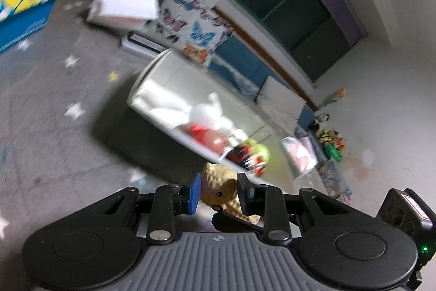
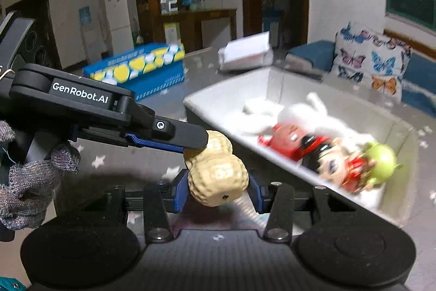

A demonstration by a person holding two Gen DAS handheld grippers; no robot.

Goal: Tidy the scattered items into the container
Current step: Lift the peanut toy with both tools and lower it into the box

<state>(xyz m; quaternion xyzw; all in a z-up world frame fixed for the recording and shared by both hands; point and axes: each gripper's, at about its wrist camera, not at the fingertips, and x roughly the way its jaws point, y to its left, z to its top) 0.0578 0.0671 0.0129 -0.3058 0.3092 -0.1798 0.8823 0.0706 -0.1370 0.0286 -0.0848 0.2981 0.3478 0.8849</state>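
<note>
Both tongs were on the peanut toy [image 2: 218, 176], held just in front of the white bin [image 2: 278, 83]! The right tongs [image 2: 218, 191] clamped its fat end between blue pads. The left tongs [image 1: 218, 190] pinched the narrow end. Inside the bin lay a white plush [image 2: 299, 111], red figures [image 2: 288, 139] and a green toy [image 2: 380, 158].

Peanut toy [image 2: 218, 176] between the fingers [image 2: 181, 195] of the right gripper [image 2: 219, 195], left gripper [image 2: 190, 146] touching its top from the left. Behind, on the desk [image 2: 114, 162]: container [image 2: 218, 102] holding toys [image 2: 327, 152]. Further back, box [image 2: 147, 70] left, cushion [image 2: 370, 59] right.
</note>
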